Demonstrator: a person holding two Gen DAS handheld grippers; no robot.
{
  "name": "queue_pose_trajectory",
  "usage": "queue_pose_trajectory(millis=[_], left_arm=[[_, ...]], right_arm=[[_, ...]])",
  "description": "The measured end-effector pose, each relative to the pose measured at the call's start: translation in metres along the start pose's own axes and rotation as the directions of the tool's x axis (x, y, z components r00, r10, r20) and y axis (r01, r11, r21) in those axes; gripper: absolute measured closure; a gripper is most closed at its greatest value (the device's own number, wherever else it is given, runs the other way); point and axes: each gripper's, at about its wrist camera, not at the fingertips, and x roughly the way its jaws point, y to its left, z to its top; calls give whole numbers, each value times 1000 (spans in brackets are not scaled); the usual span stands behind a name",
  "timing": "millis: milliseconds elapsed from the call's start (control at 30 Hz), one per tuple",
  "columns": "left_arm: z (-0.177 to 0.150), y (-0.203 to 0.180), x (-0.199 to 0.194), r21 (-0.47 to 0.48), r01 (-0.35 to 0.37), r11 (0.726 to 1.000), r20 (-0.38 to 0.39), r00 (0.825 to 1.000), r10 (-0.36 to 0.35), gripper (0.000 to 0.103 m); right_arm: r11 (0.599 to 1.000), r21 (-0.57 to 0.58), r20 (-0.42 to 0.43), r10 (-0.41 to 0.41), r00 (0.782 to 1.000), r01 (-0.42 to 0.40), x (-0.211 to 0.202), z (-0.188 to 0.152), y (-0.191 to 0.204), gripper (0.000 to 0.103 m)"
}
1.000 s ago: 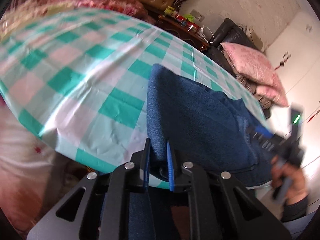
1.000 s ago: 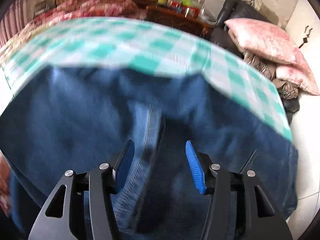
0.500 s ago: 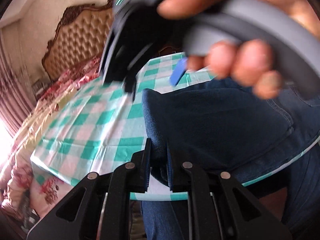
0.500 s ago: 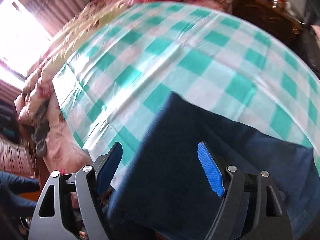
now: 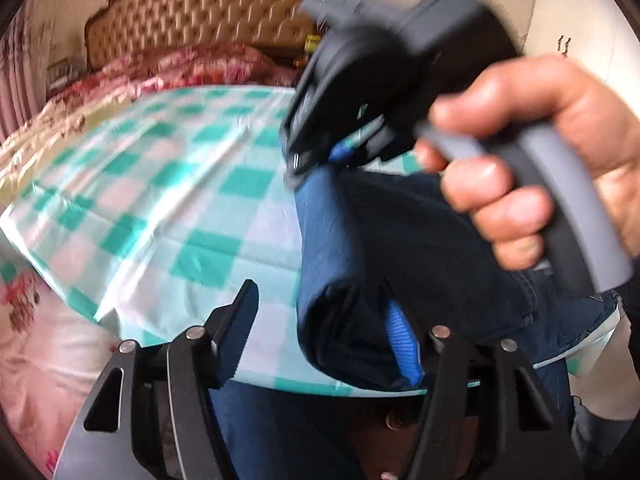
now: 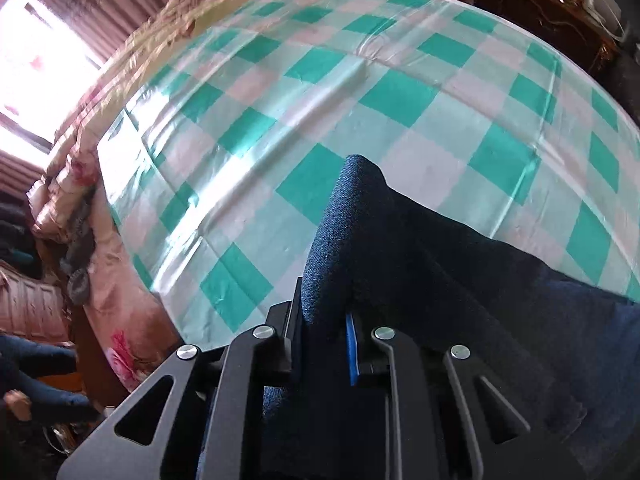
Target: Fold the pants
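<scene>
The dark blue pants [image 5: 400,248] lie folded at the near edge of a table with a green and white checked cloth [image 5: 160,184]. My left gripper [image 5: 324,328] is open, with the fold's thick edge loose between its fingers. My right gripper [image 6: 320,320] is shut on the folded edge of the pants [image 6: 440,280] and holds it just above the cloth [image 6: 360,92]. In the left wrist view the right gripper's body [image 5: 384,80] and the hand on it fill the upper right, its tips at the far end of the fold.
A bed with a tufted headboard [image 5: 200,12] and floral bedding [image 5: 180,68] lies behind the table. Bright window and curtains [image 6: 48,40] are at the left. A dark wooden cabinet [image 6: 552,8] with small items stands at the far right.
My left gripper has opened and let go of the pants edge. My right gripper has closed on the folded edge, and it has moved in over the fold.
</scene>
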Motion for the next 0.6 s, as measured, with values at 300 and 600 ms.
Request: queue_pose_trajectory(millis=[300, 600], left_arm=[[5, -49, -8, 104, -66, 992, 92, 994, 56, 92], [28, -188, -62, 434, -86, 897, 356, 931, -84, 92]], right_arm=[[989, 68, 147, 121, 982, -132, -74, -14, -36, 88], [970, 180, 400, 80, 913, -163, -220, -84, -135, 88]])
